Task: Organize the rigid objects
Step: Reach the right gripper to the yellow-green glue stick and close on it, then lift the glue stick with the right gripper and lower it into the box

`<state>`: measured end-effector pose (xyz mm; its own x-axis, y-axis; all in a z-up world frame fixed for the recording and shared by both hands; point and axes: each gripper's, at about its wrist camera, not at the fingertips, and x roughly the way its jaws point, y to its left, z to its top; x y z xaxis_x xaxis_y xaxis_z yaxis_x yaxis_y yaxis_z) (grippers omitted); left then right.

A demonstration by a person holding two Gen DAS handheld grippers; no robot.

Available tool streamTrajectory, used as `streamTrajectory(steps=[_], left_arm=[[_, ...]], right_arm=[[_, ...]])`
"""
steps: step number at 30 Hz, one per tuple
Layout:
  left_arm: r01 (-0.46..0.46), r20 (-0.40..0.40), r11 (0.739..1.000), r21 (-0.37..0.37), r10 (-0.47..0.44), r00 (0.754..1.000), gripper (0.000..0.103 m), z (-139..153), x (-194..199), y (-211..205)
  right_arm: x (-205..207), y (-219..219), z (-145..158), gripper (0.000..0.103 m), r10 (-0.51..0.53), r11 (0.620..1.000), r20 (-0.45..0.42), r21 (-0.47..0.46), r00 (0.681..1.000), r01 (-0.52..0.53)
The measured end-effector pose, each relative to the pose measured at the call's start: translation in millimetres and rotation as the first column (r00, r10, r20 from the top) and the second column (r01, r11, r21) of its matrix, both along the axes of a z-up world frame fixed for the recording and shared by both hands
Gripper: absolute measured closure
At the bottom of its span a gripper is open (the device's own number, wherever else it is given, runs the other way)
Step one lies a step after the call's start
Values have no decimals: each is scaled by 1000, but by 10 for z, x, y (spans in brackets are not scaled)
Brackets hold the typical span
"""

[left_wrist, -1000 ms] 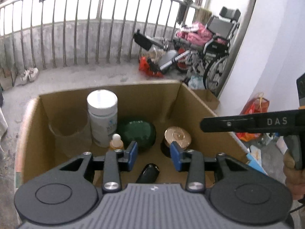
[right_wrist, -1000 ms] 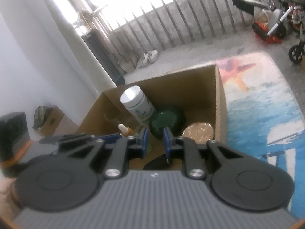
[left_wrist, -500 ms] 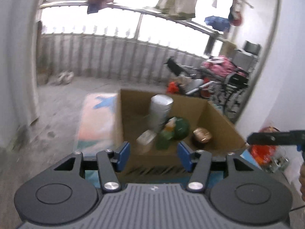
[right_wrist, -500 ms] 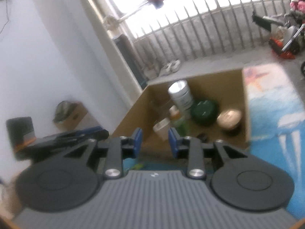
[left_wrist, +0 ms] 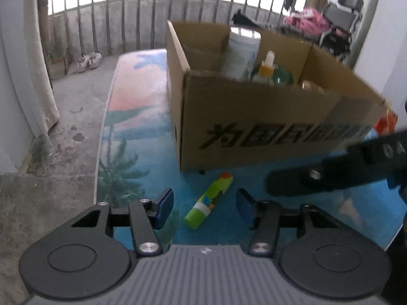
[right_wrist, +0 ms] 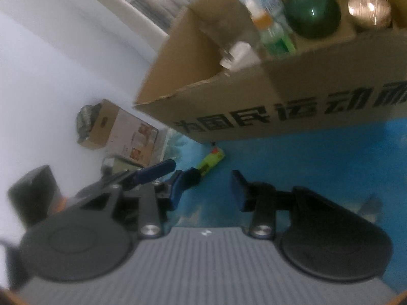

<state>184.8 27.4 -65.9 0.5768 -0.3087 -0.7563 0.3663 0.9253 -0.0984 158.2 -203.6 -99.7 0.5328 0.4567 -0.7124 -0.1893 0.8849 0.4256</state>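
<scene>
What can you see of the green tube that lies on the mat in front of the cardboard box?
The green tube is a slim cylinder, lime green with a colourful printed label, a white band near its lower end and an orange-red tip. It looks like plastic. It lies flat on the blue mat, tilted, its orange tip toward the cardboard box and just short of it. Only the mat touches it; no claw holds it.

Cardboard box (left_wrist: 254,117) on mat (left_wrist: 132,117), bottles inside, tube (left_wrist: 208,200) lying on mat before box

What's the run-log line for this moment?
left claw: open, empty | right claw: open, empty | green tube: on mat outside cardboard box
</scene>
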Motion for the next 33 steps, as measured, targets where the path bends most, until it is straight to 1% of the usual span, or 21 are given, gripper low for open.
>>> streamTrajectory(steps=[2, 3, 7, 8, 9, 10, 11, 12, 15, 22, 28, 33], left_arm=[[-1, 3, 1000, 31, 0, 1000, 59, -57, 6, -40], [-1, 10, 999, 44, 1, 1000, 60, -77, 8, -59], [-3, 41, 997, 76, 0, 999, 61, -102, -25, -159], [-3, 46, 997, 77, 0, 999, 63, -102, -29, -161], [-1, 49, 997, 72, -2, 999, 69, -97, -16, -162], [3, 49, 998, 60, -6, 999, 73, -98, -15, -160], [0, 49, 998, 61, -3, 999, 80, -97, -12, -168], [-2, 51, 998, 65, -1, 999, 82, -95, -12, -176], [-11, 51, 999, 50, 9, 999, 83, -120, 15, -176], [-16, 33, 1000, -14, 17, 999, 87, -99, -6, -134], [-3, 52, 1000, -27, 4, 999, 87, -12, -91, -176], [6, 75, 999, -34, -4, 997, 87, 96, -200, -201]], right_arm=[[81, 56, -88, 63, -15, 1000, -17, -7, 1000, 15], [118, 82, -120, 63, -22, 1000, -23, -12, 999, 21], [285, 180, -227, 63, -26, 999, -44, -32, 999, 25], [303, 204, -250, 63, -27, 999, -46, -35, 999, 26], [313, 217, -267, 63, -26, 999, -49, -32, 998, 25], [323, 234, -279, 63, -24, 999, -50, -26, 998, 23], [325, 253, -285, 63, -24, 999, -49, -25, 998, 23], [328, 272, -292, 63, -24, 999, -49, -25, 999, 22], [355, 291, -307, 63, -27, 999, -46, -23, 999, 26], [406, 273, -369, 63, -53, 998, -61, 21, 997, 55], [400, 193, -411, 63, -72, 993, -87, 88, 994, 80], [337, 170, -387, 63, -75, 989, -76, 125, 994, 84]])
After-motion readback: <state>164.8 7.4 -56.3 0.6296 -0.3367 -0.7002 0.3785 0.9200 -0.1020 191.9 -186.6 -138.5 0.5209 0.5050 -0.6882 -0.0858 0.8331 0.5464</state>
